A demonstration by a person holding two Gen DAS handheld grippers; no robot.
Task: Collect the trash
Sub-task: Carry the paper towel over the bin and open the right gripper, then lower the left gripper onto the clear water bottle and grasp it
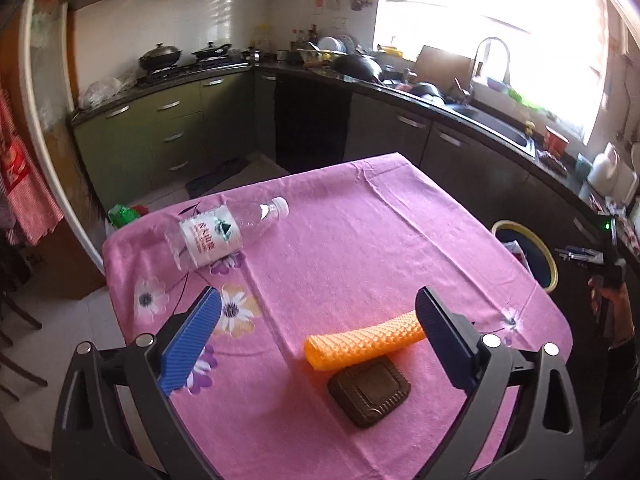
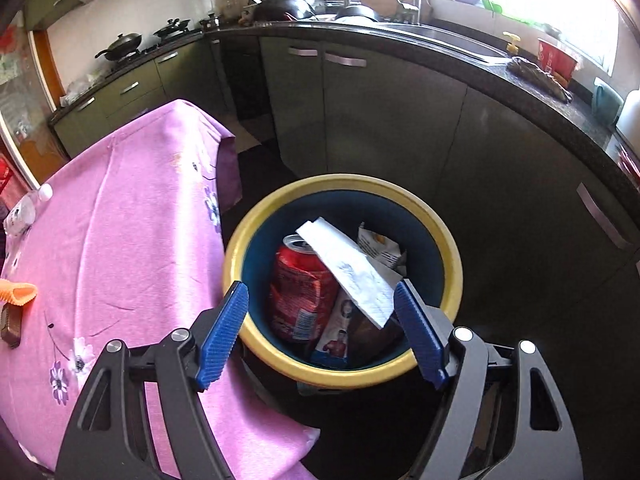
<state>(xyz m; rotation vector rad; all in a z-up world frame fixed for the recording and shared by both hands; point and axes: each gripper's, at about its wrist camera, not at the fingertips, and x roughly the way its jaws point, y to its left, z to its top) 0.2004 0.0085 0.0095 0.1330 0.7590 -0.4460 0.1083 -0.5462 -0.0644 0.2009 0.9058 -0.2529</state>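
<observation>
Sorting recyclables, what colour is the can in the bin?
Red can, clearest in the right wrist view.

left gripper (image 1: 318, 316): fingers spread wide, tilted downward, nothing between them
right gripper (image 2: 320, 308): fingers apart, angled steeply down, empty

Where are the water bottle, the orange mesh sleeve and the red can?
water bottle (image 1: 212, 236), left wrist view, on its label.
orange mesh sleeve (image 1: 362, 342), left wrist view, mid-length.
red can (image 2: 298, 280), right wrist view, on its dented side.
</observation>
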